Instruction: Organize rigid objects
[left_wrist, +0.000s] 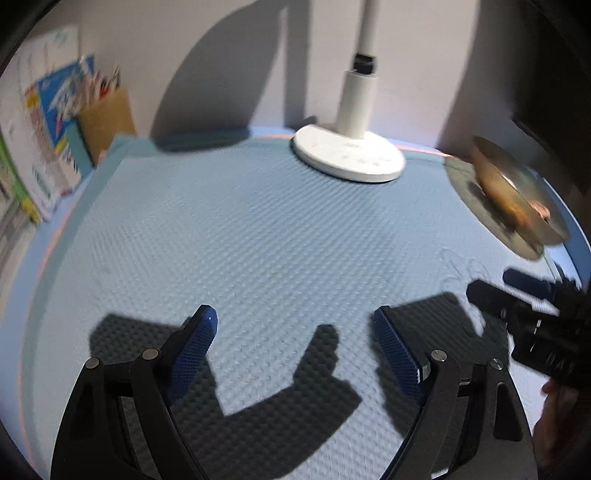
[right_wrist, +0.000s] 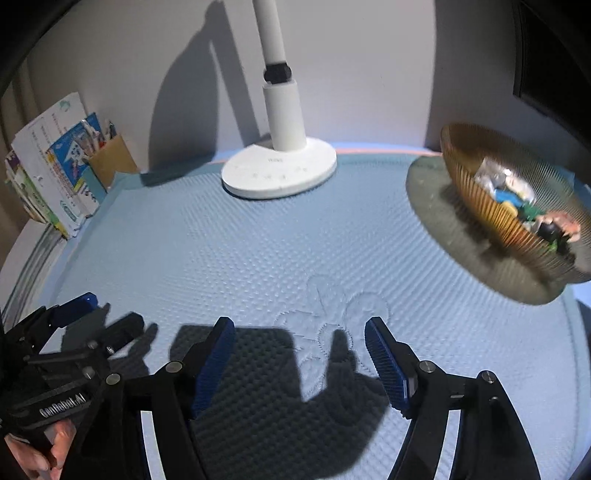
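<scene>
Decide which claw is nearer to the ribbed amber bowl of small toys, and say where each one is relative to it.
Right. The right claw hovers over the blue mat, below and left of the amber bowl. The left claw is further left, beyond the right one.

Right gripper (right_wrist: 299, 343) jaws apart over blue mat (right_wrist: 258, 251), nothing btwn; toy-filled amber bowl (right_wrist: 476, 199) far right.

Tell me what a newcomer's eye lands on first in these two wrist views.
First the ribbed amber bowl at the far right of the blue quilted mat, with small colourful items in it, too blurred to name. Next the white lamp base at the back centre, against the wall. In the foreground, the left gripper and right gripper hang over bare mat, jaws apart and empty, casting hard shadows.
</scene>
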